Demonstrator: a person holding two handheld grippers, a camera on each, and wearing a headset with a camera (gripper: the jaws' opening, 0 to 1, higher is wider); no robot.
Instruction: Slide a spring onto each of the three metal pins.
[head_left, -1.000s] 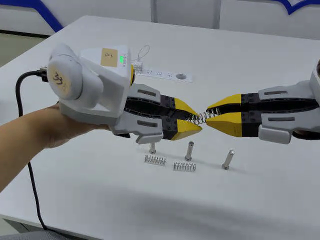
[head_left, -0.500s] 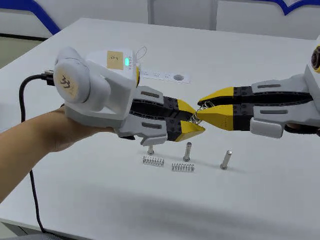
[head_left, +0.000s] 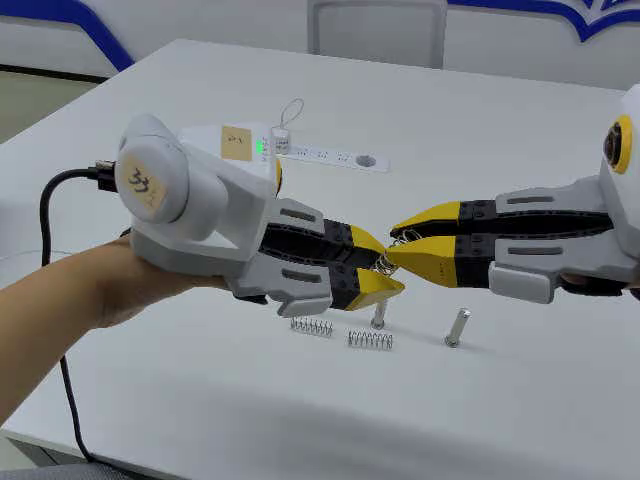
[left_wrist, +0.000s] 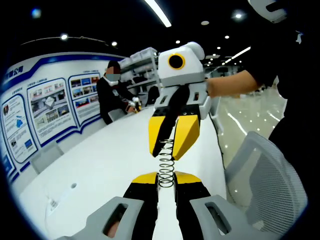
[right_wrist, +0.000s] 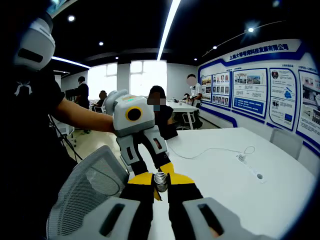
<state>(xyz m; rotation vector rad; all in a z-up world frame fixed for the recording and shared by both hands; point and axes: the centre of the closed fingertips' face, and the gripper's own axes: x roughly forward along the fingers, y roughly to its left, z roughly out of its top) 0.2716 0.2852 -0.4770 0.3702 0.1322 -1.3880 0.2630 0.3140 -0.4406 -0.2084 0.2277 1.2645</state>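
A: Starting with the left gripper (head_left: 385, 275). Pinching anything?

B: Yes. Clamped on one end of the held spring (head_left: 397, 247). Lying level in the head view, pointing toward 3 o'clock, carried by a hand (head_left: 110, 280) at 9 o'clock.

A: And the right gripper (head_left: 393, 240)?

B: Coming in from 3 o'clock, pointing toward 9 o'clock, almost tip to tip with the left. Nipped onto the other end of the same spring. Coil seen end-on in the right gripper view, wedged between the yellow tips at 6 o'clock.

A: Held in the air, then?

B: Up above the table (head_left: 200, 400), touching nothing but the two claws. Barely showing between the tips in the head view. Rising toward 12 o'clock in the left gripper view.

A: Anything lying below?

B: First loose spring (head_left: 311, 326) and second loose spring (head_left: 370, 340), both flat on the white top, near 6 o'clock of the tips. Middle pin (head_left: 379, 316) standing just beside the second, at its 12 o'clock, top hidden behind the left gripper. Right pin (head_left: 457, 327) off toward 3 o'clock, leaning toward 1 o'clock, apart from both springs.

A: Farther back?

B: White strip (head_left: 330, 155) at 12 o'clock. Black cable (head_left: 45, 215) trailing at 9 o'clock.
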